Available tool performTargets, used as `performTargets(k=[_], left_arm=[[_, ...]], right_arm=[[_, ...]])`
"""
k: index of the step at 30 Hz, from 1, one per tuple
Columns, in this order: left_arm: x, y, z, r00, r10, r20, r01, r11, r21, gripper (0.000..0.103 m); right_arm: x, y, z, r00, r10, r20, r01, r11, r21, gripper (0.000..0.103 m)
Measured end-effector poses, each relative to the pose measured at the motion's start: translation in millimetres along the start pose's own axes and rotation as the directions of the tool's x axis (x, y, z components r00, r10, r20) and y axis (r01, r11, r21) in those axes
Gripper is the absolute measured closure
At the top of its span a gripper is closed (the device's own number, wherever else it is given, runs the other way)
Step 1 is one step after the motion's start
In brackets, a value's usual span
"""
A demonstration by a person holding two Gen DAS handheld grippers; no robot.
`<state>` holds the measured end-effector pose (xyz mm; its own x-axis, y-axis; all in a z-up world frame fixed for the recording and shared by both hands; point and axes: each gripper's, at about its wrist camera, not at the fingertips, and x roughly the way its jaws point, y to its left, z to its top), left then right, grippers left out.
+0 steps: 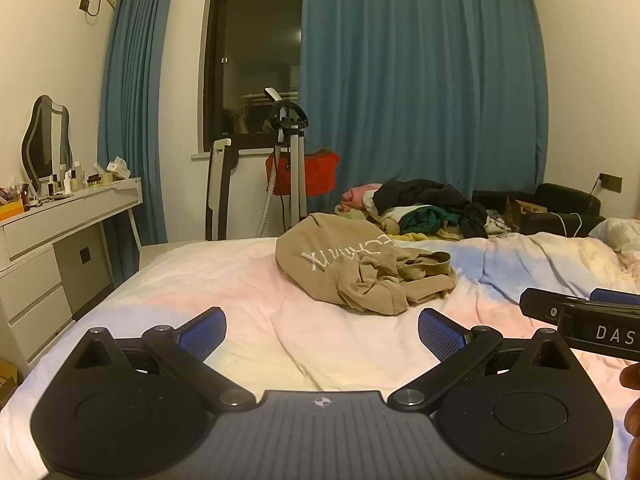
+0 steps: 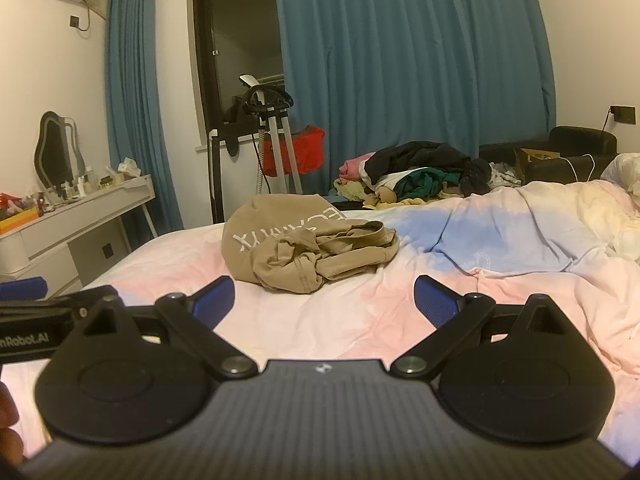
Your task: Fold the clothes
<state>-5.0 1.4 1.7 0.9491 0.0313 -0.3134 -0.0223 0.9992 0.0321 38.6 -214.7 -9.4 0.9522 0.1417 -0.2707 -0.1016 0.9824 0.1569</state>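
A crumpled tan garment with white lettering lies in a heap on the pastel bed cover. My left gripper hovers open over the near part of the bed, short of the garment, with nothing between its blue pads. My right gripper is also open and empty, just short of the garment's near edge. Each gripper shows at the edge of the other's view: the right gripper at the right, the left gripper at the left.
A pile of mixed clothes lies at the bed's far edge. A white dressing table with a mirror and bottles stands left. A garment steamer stand and blue curtains are behind the bed.
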Motion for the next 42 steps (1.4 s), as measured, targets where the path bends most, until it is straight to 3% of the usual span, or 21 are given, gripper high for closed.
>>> performTargets(k=[24, 32, 37, 42], left_arm=[[2.6, -0.2, -2.8, 0.999, -0.039, -0.015, 0.039, 0.999, 0.01, 0.0], [2.1, 0.0, -4.2, 0.999, -0.036, -0.017, 0.036, 0.999, 0.016, 0.0], [1.4, -2.4, 3.1, 0.999, -0.034, -0.006, 0.034, 0.999, 0.023, 0.0], [2.5, -5.0, 29.0, 0.998, -0.054, 0.015, 0.054, 0.998, 0.028, 0.0]], right_arm=[[0.4, 0.0, -0.3, 1.0, 0.015, -0.002, -0.015, 1.0, -0.015, 0.005], [-16.0, -0.1, 4.9, 0.99, -0.019, 0.14, 0.03, 0.997, -0.073, 0.005], [-19.8, -10.9, 6.8, 0.985, -0.034, 0.167, 0.037, 0.999, -0.016, 0.005], [-16.8, -18.7, 3.7, 0.975, -0.106, 0.195, 0.103, 0.994, 0.027, 0.005]])
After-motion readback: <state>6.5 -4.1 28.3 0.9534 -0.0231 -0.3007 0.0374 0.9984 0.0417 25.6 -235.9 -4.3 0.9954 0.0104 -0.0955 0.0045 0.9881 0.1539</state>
